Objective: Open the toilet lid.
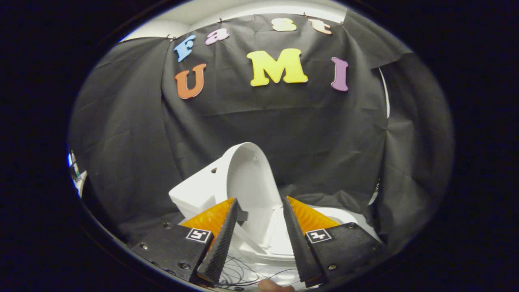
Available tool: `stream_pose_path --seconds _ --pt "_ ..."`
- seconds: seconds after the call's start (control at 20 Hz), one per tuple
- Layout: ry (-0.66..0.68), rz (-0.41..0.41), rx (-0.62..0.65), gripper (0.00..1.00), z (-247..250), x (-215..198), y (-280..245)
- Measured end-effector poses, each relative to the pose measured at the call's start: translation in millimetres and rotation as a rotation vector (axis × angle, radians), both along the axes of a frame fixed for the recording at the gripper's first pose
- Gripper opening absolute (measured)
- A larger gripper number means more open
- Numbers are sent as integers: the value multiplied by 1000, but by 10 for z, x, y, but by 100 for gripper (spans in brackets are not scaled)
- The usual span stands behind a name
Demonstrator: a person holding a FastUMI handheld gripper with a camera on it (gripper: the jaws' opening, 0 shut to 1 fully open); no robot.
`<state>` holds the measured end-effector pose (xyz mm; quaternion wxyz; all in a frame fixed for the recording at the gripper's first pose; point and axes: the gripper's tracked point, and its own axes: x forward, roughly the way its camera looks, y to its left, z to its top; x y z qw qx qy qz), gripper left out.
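A white toilet stands just ahead of my fingers, against the black cloth. Its lid is raised nearly upright and leans back toward the tank. The seat and bowl rim lie below, between the fingers. My gripper is open, its two fingers spread to either side of the lid's lower part with nothing pressed between them. The left fingertip is close to the lid's edge; I cannot tell if it touches.
Black cloth walls close in behind and on both sides of the toilet. Thin wires lie near the gripper's base, and a bit of a hand shows under it.
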<state>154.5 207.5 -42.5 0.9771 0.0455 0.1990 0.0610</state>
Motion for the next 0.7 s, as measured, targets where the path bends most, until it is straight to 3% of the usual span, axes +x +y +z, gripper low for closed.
stream_pose_path --seconds 0.7 --pt "-183 -79 -15 71 518 -851 -1133"
